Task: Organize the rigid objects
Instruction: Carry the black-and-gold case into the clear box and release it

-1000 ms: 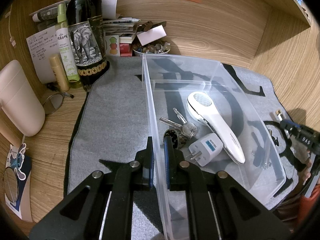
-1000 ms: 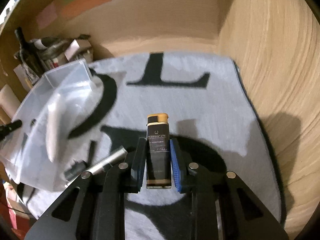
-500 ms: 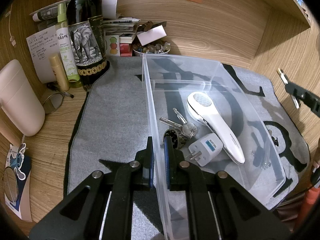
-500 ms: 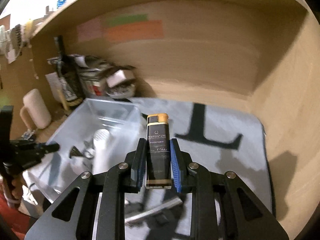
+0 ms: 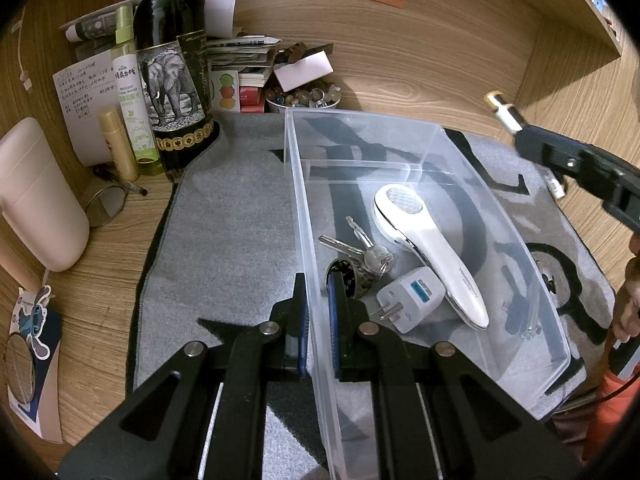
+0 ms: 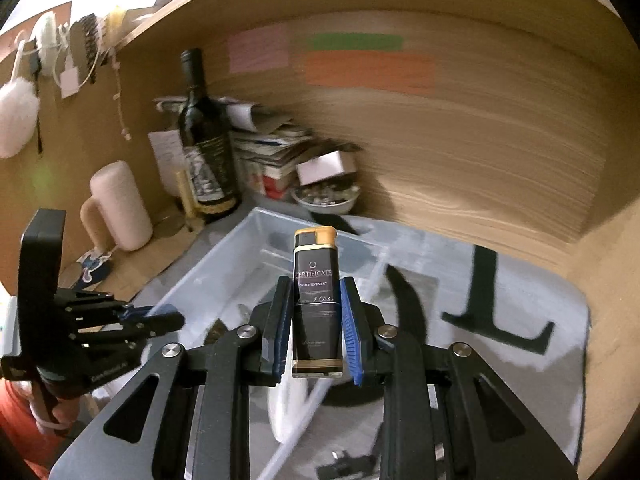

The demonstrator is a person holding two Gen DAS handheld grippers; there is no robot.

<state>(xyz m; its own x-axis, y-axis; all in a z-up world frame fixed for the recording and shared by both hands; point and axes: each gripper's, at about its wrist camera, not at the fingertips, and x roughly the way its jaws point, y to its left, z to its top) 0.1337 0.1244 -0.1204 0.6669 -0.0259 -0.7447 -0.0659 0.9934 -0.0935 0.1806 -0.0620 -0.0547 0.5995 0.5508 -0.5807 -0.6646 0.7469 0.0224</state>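
My left gripper point(image 5: 317, 300) is shut on the near left wall of a clear plastic bin point(image 5: 360, 148) on a grey mat. In the bin lie a white handheld device point(image 5: 432, 248), keys point(image 5: 360, 248) and a white plug adapter point(image 5: 412, 294). My right gripper point(image 6: 314, 312) is shut on a black lighter with a gold cap point(image 6: 316, 292), held upright in the air above the bin point(image 6: 256, 256). The right gripper also shows in the left wrist view point(image 5: 516, 128), above the bin's right side, with the lighter's gold tip point(image 5: 496, 102) sticking out.
A dark wine bottle point(image 5: 172, 64), a green spray bottle point(image 5: 130, 92), a pink tumbler point(image 5: 38, 196), papers and a bowl of stones point(image 5: 304, 96) crowd the back left. Small tools lie on the mat point(image 5: 224, 220) right of the bin. Wooden walls enclose the desk.
My right gripper has lifted the lighter off the mat and carried it left, over the bin. The left gripper has stayed clamped on the bin wall.
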